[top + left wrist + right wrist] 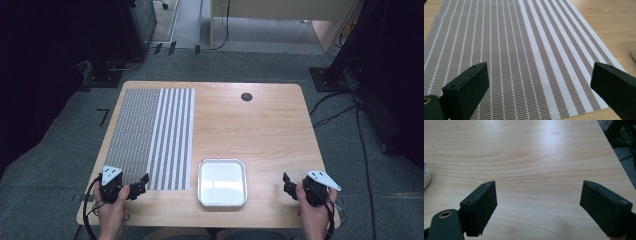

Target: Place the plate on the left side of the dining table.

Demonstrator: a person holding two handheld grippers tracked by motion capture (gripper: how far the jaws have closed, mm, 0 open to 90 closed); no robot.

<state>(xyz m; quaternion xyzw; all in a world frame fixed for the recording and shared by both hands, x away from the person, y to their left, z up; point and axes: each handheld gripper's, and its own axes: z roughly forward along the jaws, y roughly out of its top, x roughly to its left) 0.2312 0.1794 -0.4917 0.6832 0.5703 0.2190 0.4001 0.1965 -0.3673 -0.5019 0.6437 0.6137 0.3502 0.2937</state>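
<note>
So far nothing has been taken up, as we judge it: we hold both claws low at the near edge of the tabletop point(260, 125), and each one is spread wide with nothing between its jaws. Our left claw point(141, 184) hovers at the near corner of the striped placemat point(150, 137), which lies flat on the left half of the wood, its long side running away from us. Our right claw point(287, 184) hangs over bare wood, well apart from the mat. Between the two, just beside the mat's near right corner, sits a white tray point(222, 182) with a silvery rim, and it looks empty. The mat seems to be the thing we are about to work on, since the left claw is nearest to it; the grasp itself is not yet made, so the whole job is left.

The high view gives us the full layout, including a small dark round fitting point(246, 96) near the far edge. The left gripper view adds the mat's weave point(524, 55): fine white lines on one side, broad white bands on the other. The right gripper view offers plain wood grain point(529, 157) and a sliver of the tray point(426, 178) at its left edge.
</note>
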